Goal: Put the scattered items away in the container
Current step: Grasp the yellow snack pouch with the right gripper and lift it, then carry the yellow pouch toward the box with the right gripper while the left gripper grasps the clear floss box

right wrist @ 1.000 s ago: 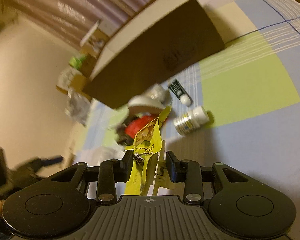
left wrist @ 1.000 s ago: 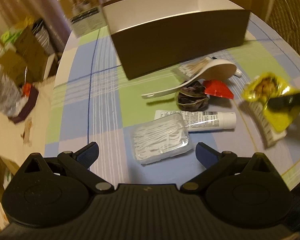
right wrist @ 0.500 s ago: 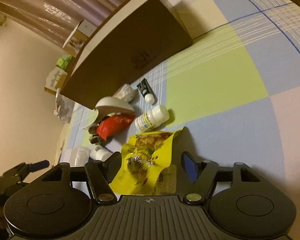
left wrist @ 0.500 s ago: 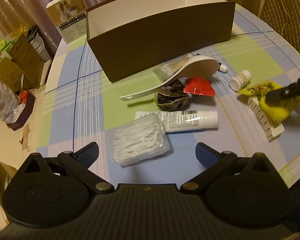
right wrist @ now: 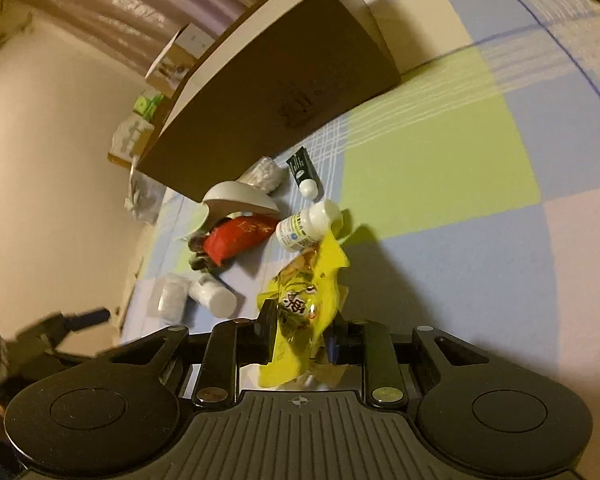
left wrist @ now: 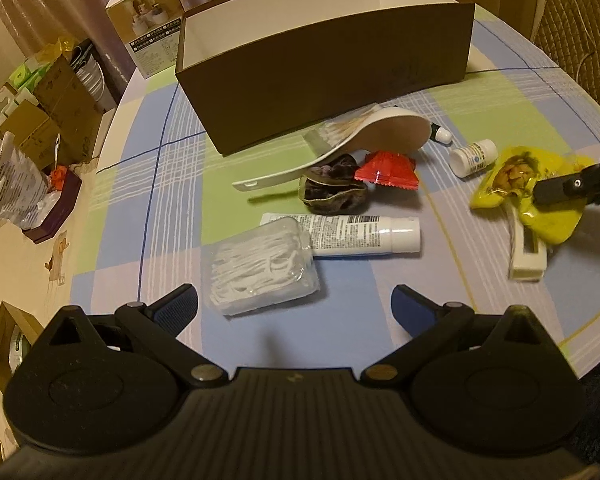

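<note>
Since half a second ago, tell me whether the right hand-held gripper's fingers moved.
Yes. The right hand-held gripper closed inward onto the yellow snack packet, beside the white pill bottle.

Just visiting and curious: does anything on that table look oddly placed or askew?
Yes. The white shoehorn is not flat: it lies propped across the dark scrunchie, one end raised near the brown box. The floss-pick case overlaps the white tube.

Dark tube (left wrist: 436, 131) mostly behind shoehorn (left wrist: 364, 144)
</note>
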A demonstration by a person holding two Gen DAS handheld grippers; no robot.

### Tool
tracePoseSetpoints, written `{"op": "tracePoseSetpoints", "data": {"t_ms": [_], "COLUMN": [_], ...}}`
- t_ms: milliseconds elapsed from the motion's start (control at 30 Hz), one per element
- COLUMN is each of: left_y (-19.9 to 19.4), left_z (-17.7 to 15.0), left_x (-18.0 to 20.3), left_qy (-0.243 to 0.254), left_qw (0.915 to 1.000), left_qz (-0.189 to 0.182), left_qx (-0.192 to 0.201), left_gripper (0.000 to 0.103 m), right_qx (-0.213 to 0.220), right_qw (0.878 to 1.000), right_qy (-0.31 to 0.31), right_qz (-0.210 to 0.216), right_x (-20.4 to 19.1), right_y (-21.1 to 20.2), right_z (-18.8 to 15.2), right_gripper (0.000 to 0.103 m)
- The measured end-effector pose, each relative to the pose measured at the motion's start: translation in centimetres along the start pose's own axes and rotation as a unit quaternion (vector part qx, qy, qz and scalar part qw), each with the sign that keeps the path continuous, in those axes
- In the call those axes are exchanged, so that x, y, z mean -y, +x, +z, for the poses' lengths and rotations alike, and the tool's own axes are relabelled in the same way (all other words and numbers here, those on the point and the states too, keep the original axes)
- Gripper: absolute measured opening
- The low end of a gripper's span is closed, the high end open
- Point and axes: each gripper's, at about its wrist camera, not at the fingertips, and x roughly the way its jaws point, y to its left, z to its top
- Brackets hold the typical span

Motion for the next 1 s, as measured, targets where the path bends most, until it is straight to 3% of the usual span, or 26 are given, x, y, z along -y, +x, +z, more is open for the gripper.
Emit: {"op": "tracePoseSetpoints", "data": {"t_ms": [67,100,300,533,700,1000], "left_y": [0.0,0.0,0.5,1.8,2.9,6.0], "left_z": [0.2,0.4,0.9,1.2,0.9,0.4], "left_x": [0.0,0.0,-0.8,-1.8,-2.1,-3.3], "left_qy": [0.004,0.006,0.041,0.117,0.195,0.312], "left_qw": [1.0000,1.0000,0.9990,0.9922,0.9781,0.9404], "left_qz": [0.000,0.000,-0.008,-0.034,-0.065,-0.135], "left_qx": [0.002,0.005,0.019,0.027,0.033,0.020], "left_gripper": [0.102,0.102,0.101,0.099,0.099,0.096], "right_qx": [0.016,0.020,0.037,0.106,0.132,0.147], "right_qw": [1.000,1.000,0.999,0.987,0.982,0.978], "right_qy": [-0.005,-0.004,0.026,0.106,0.130,0.146], "right_qz": [0.005,0.011,-0.003,0.050,0.041,0.019], "right_x": [-0.3,-0.4,-0.1,0.2,-0.2,-1.6], "right_y": [-0.8,-1.2,-2.2,-4.9,-5.9,-6.7], "right_z": [0.1,0.2,0.2,0.5,0.9,0.4], "right_gripper": [0.019,0.006,0.006,0.006,0.006,0.006]}}
